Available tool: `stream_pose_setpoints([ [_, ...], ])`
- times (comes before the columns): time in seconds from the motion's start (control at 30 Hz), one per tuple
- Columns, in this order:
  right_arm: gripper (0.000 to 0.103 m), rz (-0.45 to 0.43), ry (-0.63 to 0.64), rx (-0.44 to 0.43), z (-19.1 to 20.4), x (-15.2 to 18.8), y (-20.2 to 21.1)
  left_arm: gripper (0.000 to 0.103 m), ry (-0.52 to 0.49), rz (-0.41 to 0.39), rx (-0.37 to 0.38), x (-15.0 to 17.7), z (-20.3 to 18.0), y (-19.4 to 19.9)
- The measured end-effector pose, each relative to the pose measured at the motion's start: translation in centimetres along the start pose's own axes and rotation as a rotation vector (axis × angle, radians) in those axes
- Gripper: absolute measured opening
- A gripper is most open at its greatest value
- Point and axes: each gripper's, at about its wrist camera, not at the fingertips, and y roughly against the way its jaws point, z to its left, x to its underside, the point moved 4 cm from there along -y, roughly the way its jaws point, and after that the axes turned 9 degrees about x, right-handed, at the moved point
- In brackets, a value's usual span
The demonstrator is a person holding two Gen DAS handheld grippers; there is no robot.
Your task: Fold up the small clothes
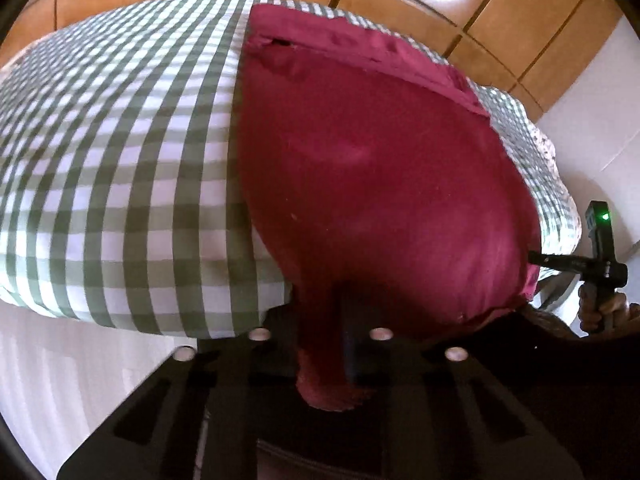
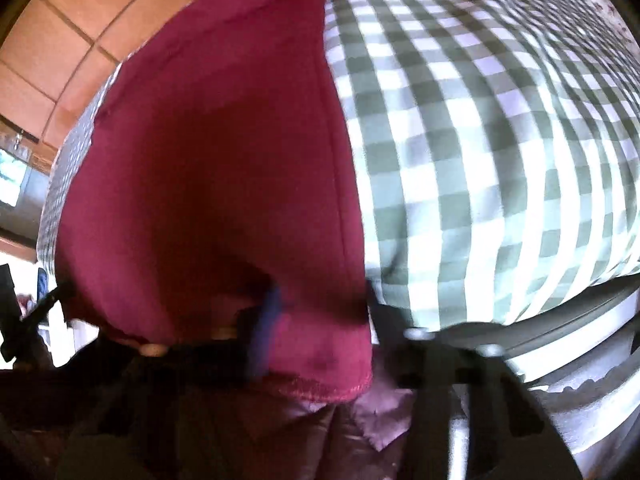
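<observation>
Maroon garment is lying on the checked bed, both grippers' fingers clamped on its near hem, so we are lifting evenly, keeping corners level.

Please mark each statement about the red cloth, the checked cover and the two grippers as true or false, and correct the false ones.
1. The garment is dark red. True.
2. It lies over a green-and-white checked cover. True.
3. The floor is grey carpet. False: it is orange-brown tile.
4. The left gripper is empty. False: red cloth sits between its fingers.
5. The right gripper has red cloth hanging over it. True.
</observation>
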Motion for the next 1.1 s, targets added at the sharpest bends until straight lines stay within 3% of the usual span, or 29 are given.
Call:
stream_pose_setpoints([
  [0.17,0.008,-0.06,0.031,-0.181,2.5,-1.6,3.1,0.007,0.077,-0.074,0.173,-2.4,-0.3,2.4],
  [0.37,0.008,-0.157,-0.113,-0.335,2.4,-7.1,4.8,0.007,0.142,-0.173,0.319,-8.5,0.4,3.0],
  [0.53,0.008,-0.219,-0.205,-0.317,1.2,-12.4,4.1,0.007,0.175,-0.225,0.306,-14.6,2.0,1.5],
  [0.63,0.01,-0.229,-0.245,-0.286,0.7,-15.2,3.2,0.007,0.178,-0.229,0.234,-17.6,3.0,-0.4],
  [0.67,0.016,-0.231,-0.248,-0.267,-0.1,-15.6,3.3,0.007,0.19,-0.234,0.213,-18.5,3.5,-0.9],
  [0.73,0.056,-0.25,-0.273,-0.271,-0.7,-16.9,3.3,0.03,0.231,-0.258,0.185,-20.1,5.0,-1.4],
  [0.77,0.079,-0.263,-0.287,-0.28,-1.5,-17.1,3.6,0.06,0.243,-0.277,0.164,-20.3,5.5,-1.2],
  [0.8,0.081,-0.298,-0.307,-0.295,-2.0,-17.3,4.4,0.074,0.254,-0.311,0.153,-20.3,5.9,-0.7],
  [0.87,0.084,-0.329,-0.305,-0.301,-2.7,-17.2,5.1,0.074,0.246,-0.336,0.186,-20.0,6.4,0.1],
  [1.1,0.086,-0.287,-0.273,-0.185,-4.7,-12.9,4.5,0.074,0.164,-0.211,0.154,-14.3,7.1,-0.9],
])
